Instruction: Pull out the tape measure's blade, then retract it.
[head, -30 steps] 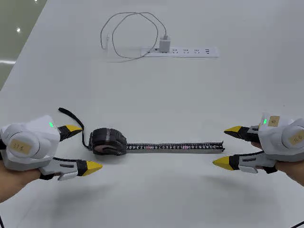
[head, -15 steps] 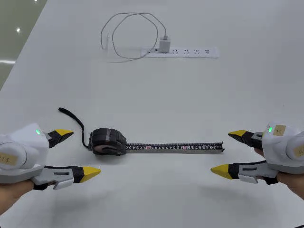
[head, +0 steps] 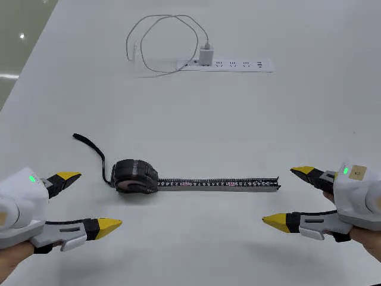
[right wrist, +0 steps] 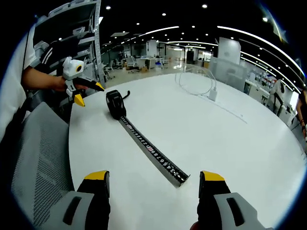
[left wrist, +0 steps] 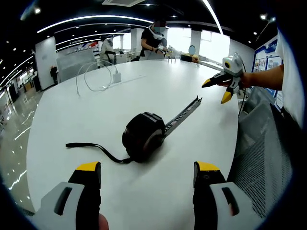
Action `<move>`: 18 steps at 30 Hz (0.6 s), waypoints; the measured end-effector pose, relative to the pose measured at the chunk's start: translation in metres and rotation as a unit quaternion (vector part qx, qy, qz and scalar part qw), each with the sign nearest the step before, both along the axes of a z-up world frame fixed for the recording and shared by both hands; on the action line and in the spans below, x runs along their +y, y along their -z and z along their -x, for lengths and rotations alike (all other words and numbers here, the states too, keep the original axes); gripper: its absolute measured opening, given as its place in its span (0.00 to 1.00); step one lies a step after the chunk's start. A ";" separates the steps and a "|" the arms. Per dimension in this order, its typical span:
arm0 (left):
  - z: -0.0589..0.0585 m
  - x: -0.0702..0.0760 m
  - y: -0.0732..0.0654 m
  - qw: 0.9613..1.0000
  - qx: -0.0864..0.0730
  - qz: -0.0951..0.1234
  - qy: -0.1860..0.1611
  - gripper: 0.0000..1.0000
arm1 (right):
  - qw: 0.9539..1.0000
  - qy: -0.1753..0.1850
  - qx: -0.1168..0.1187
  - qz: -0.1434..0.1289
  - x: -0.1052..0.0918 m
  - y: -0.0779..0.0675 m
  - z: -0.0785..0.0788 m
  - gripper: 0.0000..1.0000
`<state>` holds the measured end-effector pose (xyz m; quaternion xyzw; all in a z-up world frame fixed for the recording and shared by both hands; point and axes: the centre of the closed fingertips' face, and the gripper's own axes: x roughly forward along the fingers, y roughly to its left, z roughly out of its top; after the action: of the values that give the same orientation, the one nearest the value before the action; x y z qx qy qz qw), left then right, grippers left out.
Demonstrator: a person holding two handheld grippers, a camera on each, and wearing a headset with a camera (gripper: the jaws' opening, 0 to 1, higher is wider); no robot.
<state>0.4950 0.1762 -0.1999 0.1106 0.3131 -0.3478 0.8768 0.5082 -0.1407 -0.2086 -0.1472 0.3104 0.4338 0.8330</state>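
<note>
Fingers (head: 101,225) of the left gripper (head: 89,200) are spread wide with nothing between them. Those of the right gripper (head: 289,195) are parted the same way and also hold nothing.

The tape measure (head: 135,177) sits on the white bench (head: 238,119), left of centre in the head view, with a dark, rounded case. Its blade (head: 217,183) is drawn out and lies flat on the bench, running toward the right of the frame with printed numbers along it. The blade's end stops near the right gripper's yellow fingertips without touching them. A black wrist strap (head: 92,149) trails from the case toward the upper left and curls across the bench.

The left gripper hovers at the lower left of the head view, apart from the case, and the right gripper hovers at the lower right. In the left gripper view the case sits at the centre, beyond the two yellow tips, and the blade runs away toward the upper right, where the other gripper shows. In the right gripper view the blade's end lies just beyond the tips, and the blade leads up and left to the case.

Near the top of the head view lies a white power strip (head: 238,64) with a white charger (head: 206,56) plugged in. A thin white cable (head: 161,44) loops to the left of the charger. A grey mesh chair (right wrist: 33,158) shows at the left of the right gripper view.
</note>
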 end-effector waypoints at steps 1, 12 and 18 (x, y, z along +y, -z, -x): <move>0.001 0.001 0.000 1.000 0.002 0.003 -0.003 0.77 | 1.000 0.001 0.000 -0.001 0.000 0.000 0.001 0.74; 0.017 0.003 0.002 0.999 0.013 0.032 -0.029 0.82 | 1.000 0.019 -0.005 -0.008 -0.002 -0.002 0.012 0.79; 0.023 0.002 0.003 0.998 0.016 0.040 -0.036 0.83 | 1.000 0.023 -0.005 -0.008 -0.003 0.000 0.019 0.80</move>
<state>0.4719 0.1783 -0.2026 0.0581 0.3168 -0.3306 0.8871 0.4896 -0.1434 -0.2084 -0.1351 0.3057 0.4160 0.8457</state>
